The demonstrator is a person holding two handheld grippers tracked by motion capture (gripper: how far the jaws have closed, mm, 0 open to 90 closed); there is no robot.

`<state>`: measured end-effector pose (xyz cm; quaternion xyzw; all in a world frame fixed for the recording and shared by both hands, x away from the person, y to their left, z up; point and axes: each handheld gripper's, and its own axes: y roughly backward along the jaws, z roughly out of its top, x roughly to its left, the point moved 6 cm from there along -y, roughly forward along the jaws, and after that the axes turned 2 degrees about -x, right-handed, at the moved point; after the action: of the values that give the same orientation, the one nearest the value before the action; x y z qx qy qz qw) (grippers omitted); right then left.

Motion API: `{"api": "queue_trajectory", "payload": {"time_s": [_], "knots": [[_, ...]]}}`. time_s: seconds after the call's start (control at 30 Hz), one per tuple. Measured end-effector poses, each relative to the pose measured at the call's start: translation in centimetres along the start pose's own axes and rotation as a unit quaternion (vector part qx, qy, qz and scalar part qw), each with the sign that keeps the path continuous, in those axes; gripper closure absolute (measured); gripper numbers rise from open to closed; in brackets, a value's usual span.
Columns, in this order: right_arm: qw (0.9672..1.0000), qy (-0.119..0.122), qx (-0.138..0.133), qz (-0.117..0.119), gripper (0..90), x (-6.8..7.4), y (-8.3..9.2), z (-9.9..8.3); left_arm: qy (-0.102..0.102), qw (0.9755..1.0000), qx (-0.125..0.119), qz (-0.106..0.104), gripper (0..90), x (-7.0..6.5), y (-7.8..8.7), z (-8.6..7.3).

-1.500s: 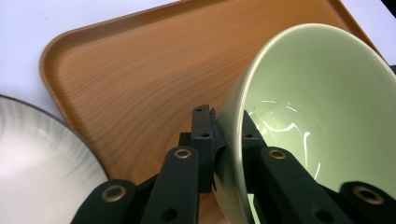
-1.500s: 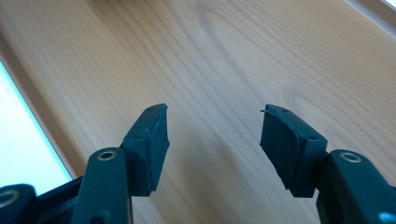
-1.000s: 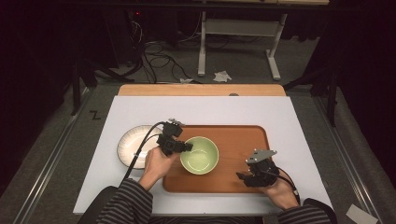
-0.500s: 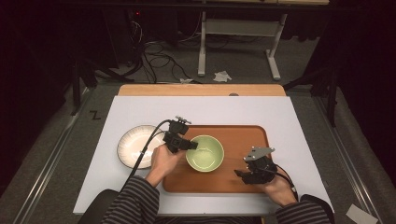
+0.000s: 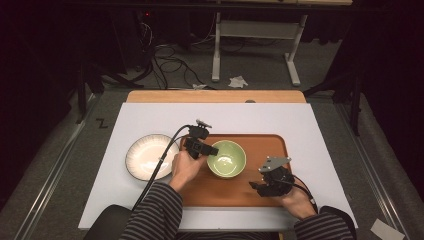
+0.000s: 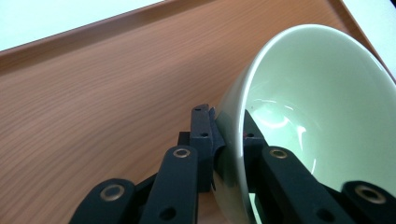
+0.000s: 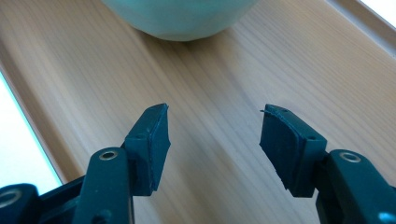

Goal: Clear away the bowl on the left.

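Observation:
A pale green bowl [image 5: 226, 158] sits on the wooden tray [image 5: 270, 145] in the middle of the table. My left gripper [image 5: 210, 149] is shut on the bowl's left rim, one jaw outside the wall and one inside, as the left gripper view shows at the bowl [image 6: 322, 107] and gripper [image 6: 224, 135]. My right gripper [image 5: 256, 186] hovers open over the tray's near right part, with nothing between its fingers. In the right gripper view the right gripper [image 7: 212, 135] points at the bowl's underside [image 7: 180, 16] farther along the tray [image 7: 233, 93].
A white plate [image 5: 150, 156] lies on the white table sheet [image 5: 320, 125] left of the tray. Cables trail from both grippers toward the person. A bare wooden strip [image 5: 215, 96] runs along the table's far edge.
The left gripper has carried the bowl rightward along the tray, away from the white plate. The right gripper has stayed near the tray's near right corner, still open.

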<state>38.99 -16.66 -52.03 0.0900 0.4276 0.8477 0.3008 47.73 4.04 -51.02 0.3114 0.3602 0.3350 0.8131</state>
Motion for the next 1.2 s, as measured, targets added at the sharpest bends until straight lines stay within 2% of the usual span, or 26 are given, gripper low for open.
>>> {"api": "queue_trajectory", "payload": {"time_s": [0.2, 0.37, 0.57, 0.67, 0.8, 0.87, 0.93, 1.07, 1.2], "knots": [[1.0000, 0.002, 0.004, 0.002, 43.6, 0.0, 0.0, -0.1, 0.003, 1.0000, 0.000, 0.006, 81.2, 0.2, -0.7, -0.1], [1.0000, 0.005, 0.007, 0.003, 43.5, 0.0, 0.0, -0.1, 0.010, 0.9999, 0.004, 0.001, 80.9, 0.4, -1.1, -0.1], [1.0000, 0.001, 0.004, 0.002, 43.4, 0.0, -0.1, -0.1, 0.017, 0.9998, -0.003, -0.004, 79.8, 0.4, -1.4, 0.0], [1.0000, 0.001, 0.005, 0.002, 43.4, 0.0, -0.1, -0.1, 0.007, 0.9999, 0.010, 0.002, 74.6, 0.5, -1.5, -0.3], [1.0000, 0.001, 0.007, 0.005, 43.2, 0.0, -0.1, -0.1, 0.002, 1.0000, 0.006, 0.001, 72.2, 0.4, -1.5, -0.4], [1.0000, 0.000, 0.009, 0.004, 43.2, 0.1, -0.2, -0.2, 0.001, 0.9999, 0.007, -0.008, 65.7, 0.2, -1.4, -0.4], [1.0000, -0.001, 0.009, 0.004, 43.2, 0.1, -0.2, -0.2, -0.008, 0.9999, 0.011, -0.004, 60.6, 0.0, -1.3, -0.5], [0.9999, 0.000, 0.009, 0.004, 43.1, 0.1, -0.2, -0.2, -0.023, 0.9996, 0.004, 0.013, 50.0, 0.0, -0.9, -0.5], [0.9999, 0.002, 0.009, 0.004, 43.1, 0.1, -0.2, -0.2, -0.027, 0.9995, -0.007, 0.016, 44.8, 0.0, -0.4, -0.3]]}}
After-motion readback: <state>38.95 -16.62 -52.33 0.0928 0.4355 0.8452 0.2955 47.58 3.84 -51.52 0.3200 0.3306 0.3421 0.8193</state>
